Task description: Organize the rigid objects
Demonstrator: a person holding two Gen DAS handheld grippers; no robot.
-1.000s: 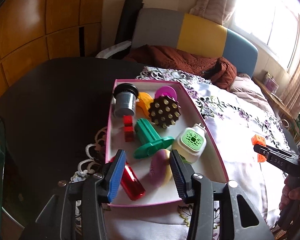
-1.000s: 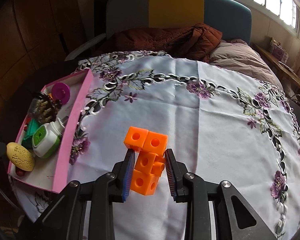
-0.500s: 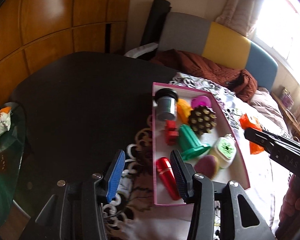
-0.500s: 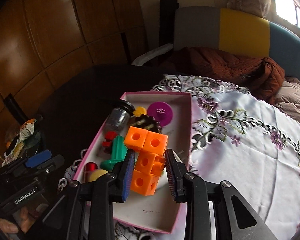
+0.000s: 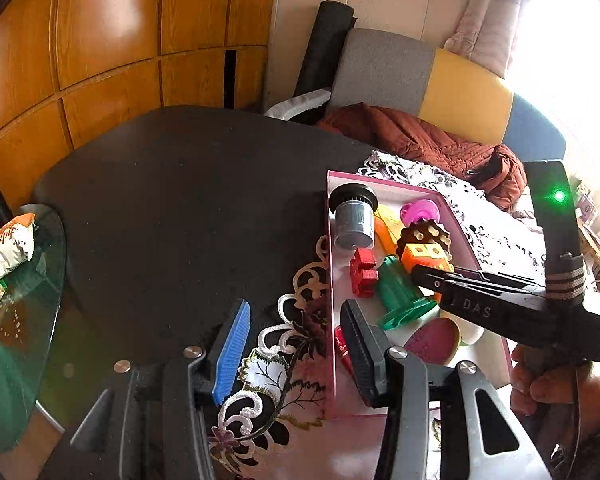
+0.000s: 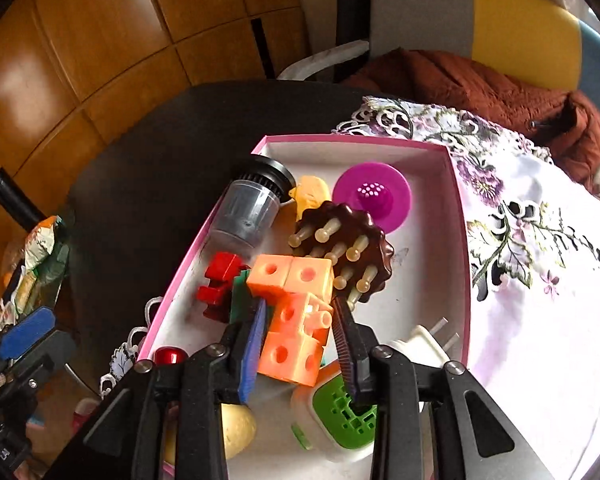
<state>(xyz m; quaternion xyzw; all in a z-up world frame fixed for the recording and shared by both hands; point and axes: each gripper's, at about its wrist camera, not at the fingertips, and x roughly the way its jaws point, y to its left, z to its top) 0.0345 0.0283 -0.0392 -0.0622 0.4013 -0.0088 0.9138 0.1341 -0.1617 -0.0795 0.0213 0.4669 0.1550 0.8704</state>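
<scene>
My right gripper (image 6: pixel 300 312) is shut on an orange cluster of cube blocks (image 6: pixel 288 276) and holds it over the pink box (image 6: pixel 460 240). Under it in the box lie a brown studded disc (image 6: pixel 348 248), a green piece (image 6: pixel 240 292), a red block (image 6: pixel 220 284) and a white-and-green plug device (image 6: pixel 340 404). In the left wrist view the same orange blocks (image 5: pixel 424 254) show at the tip of the right gripper (image 5: pixel 432 276). My left gripper (image 5: pixel 295 312) stands open and empty over the box's left wall (image 5: pixel 329 280) and the cloth's edge.
The box also holds a grey cylinder with a black cap (image 6: pixel 252 208), a magenta disc (image 6: pixel 374 196) and a red cylinder (image 6: pixel 170 356). A dark round table (image 5: pixel 180 200) lies to the left, with a glass side table of snack packets (image 5: pixel 16 280) beyond. The embroidered cloth (image 6: pixel 540 260) spreads to the right.
The right gripper carried the orange blocks left from over the cloth to over the box. The left gripper swung left, from over the box's contents to its left wall.
</scene>
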